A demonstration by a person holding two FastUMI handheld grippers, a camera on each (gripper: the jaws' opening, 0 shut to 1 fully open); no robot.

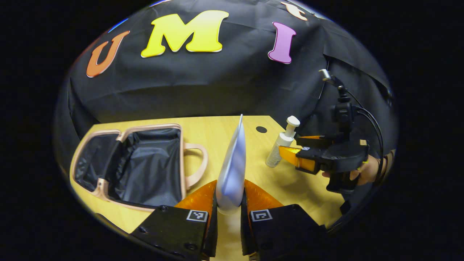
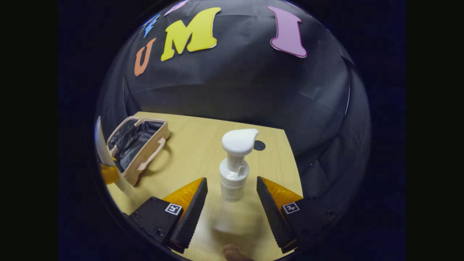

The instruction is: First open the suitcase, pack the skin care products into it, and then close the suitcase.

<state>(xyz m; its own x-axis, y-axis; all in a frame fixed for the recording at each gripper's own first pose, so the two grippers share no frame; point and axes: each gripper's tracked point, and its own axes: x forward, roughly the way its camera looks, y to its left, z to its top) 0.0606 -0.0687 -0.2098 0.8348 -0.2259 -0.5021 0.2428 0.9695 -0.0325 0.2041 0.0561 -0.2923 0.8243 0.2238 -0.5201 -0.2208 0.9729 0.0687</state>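
Note:
The small beige suitcase [image 1: 180, 159] lies open on the left of the wooden table, its black lining bare; in the right gripper view the suitcase [image 2: 154, 145] sits far left. My left gripper [image 1: 229, 197] is shut on a pale squeeze tube [image 1: 235, 159], which stands upright between the fingers above the table, to the right of the case handle. A white pump bottle [image 2: 233, 170] stands upright on the table between the fingers of my right gripper [image 2: 232, 179], which is open with a gap on each side. From the left gripper view, the right gripper [image 1: 289, 144] reaches in around the pump bottle [image 1: 281, 145].
The table [image 1: 214, 132] has a dark round hole [image 1: 261, 129] near its far right corner, just behind the bottle. A hand [image 1: 366, 170] holds the right gripper past the table's right edge. Black cloth walls close the back and sides.

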